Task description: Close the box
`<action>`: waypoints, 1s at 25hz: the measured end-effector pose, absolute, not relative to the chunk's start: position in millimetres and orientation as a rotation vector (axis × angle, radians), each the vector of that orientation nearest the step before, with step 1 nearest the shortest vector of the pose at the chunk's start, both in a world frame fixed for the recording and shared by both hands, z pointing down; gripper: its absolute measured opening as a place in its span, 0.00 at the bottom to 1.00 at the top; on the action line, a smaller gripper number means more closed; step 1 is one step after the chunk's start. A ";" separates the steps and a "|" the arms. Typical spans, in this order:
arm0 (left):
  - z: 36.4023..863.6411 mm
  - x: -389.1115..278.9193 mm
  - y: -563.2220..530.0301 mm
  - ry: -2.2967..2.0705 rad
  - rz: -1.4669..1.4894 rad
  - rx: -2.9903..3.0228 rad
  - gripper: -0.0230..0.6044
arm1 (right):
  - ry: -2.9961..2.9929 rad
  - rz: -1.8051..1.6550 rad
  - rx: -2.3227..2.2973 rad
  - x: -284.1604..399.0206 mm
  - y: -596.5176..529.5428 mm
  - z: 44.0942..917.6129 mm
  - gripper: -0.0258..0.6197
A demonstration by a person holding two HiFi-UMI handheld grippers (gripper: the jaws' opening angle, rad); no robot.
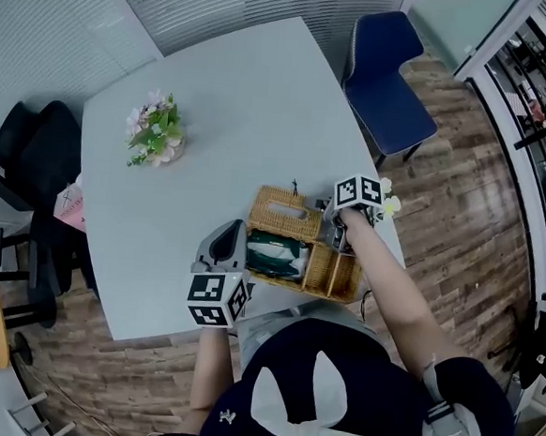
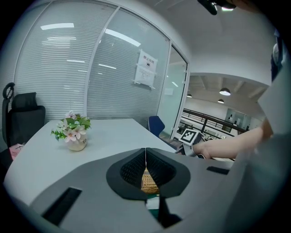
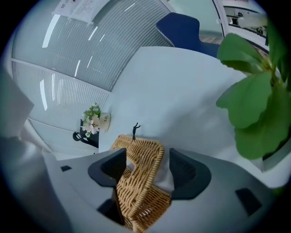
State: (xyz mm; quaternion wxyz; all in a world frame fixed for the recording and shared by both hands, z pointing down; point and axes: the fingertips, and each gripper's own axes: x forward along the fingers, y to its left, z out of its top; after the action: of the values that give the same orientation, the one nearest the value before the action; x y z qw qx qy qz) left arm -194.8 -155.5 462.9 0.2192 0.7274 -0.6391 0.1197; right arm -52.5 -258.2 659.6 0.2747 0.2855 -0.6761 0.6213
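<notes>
Wicker lid stands tilted between the right gripper's parted jaws, seemingly for lowering onto the box, while the left gripper hovers pinched shut, empty

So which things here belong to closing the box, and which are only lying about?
For the job: box, lid, right gripper open around the lid.
Lying about: flowers, blue chair, black chair, plant.

The flower pot bears the word "Life".
</notes>
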 end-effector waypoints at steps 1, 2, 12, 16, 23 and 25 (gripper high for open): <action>463.8 -194.7 -156.0 -1.764 0.330 2.013 0.07 | -1.809 1.697 0.761 -53.3 -257.5 660.4 0.49; 464.4 -194.6 -156.4 -1.761 0.328 2.012 0.07 | -1.801 1.728 0.753 -54.6 -256.9 660.6 0.47; 470.4 -197.2 -156.0 -1.752 0.323 1.998 0.07 | -1.788 1.788 0.790 -47.1 -259.6 662.4 0.27; 472.1 -195.6 -157.0 -1.749 0.325 1.999 0.07 | -1.787 1.800 0.790 -47.3 -259.8 662.7 0.27; 470.5 -194.8 -159.1 -1.751 0.332 1.999 0.07 | -1.791 1.796 0.810 -47.3 -261.7 659.1 0.26; 469.1 -194.3 -158.8 -1.753 0.334 2.001 0.07 | -1.799 1.793 0.816 -47.0 -262.0 657.5 0.26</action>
State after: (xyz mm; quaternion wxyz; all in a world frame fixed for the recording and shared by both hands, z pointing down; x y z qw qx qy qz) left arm -194.3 -158.8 469.1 0.2281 0.7267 -0.6366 0.1212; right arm -47.0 -262.0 657.5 0.2348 0.2973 -0.6555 0.6534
